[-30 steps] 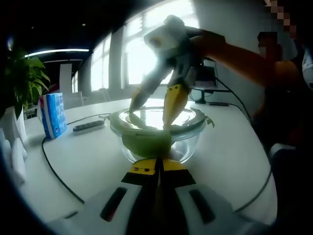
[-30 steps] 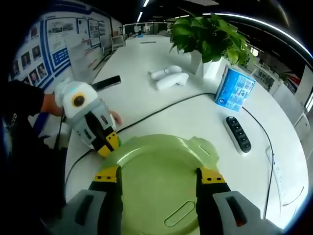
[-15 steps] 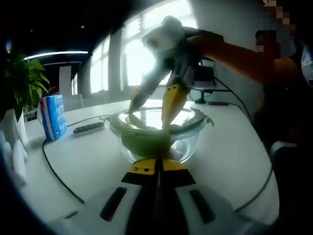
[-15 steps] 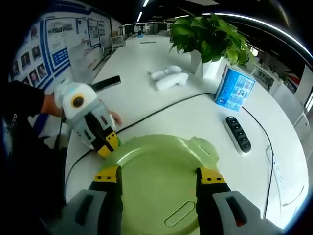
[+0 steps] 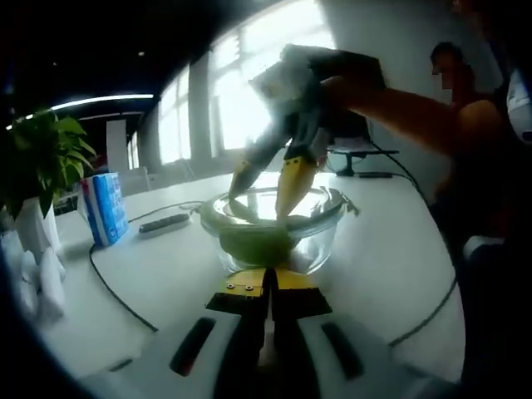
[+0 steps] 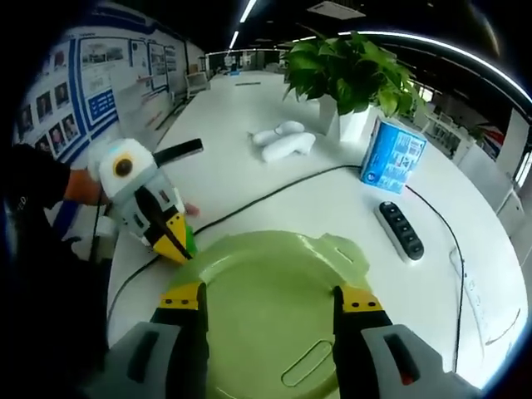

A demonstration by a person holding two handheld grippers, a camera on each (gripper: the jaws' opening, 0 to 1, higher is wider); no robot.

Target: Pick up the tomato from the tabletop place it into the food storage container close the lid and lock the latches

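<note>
Your left gripper [image 6: 177,243] has tipped its closed jaws to the lid's [image 6: 266,312] rim; your right gripper [image 6: 270,299] straddles that lid, jaws wide, on the bowl [image 5: 320,229].

Pale green lid [image 6: 270,312], blue carton [image 6: 388,155], black power strip [image 6: 401,230].

One glass container [image 5: 274,229] ahead of the left jaws, one green lid [image 6: 270,312] between the right jaws. One potted plant [image 6: 349,75], one blue carton [image 6: 391,154], one power strip [image 6: 401,231], two white handheld devices [image 6: 278,140] beyond the right jaws. Two grippers: left gripper [image 6: 179,241], right gripper [image 5: 266,187].
</note>
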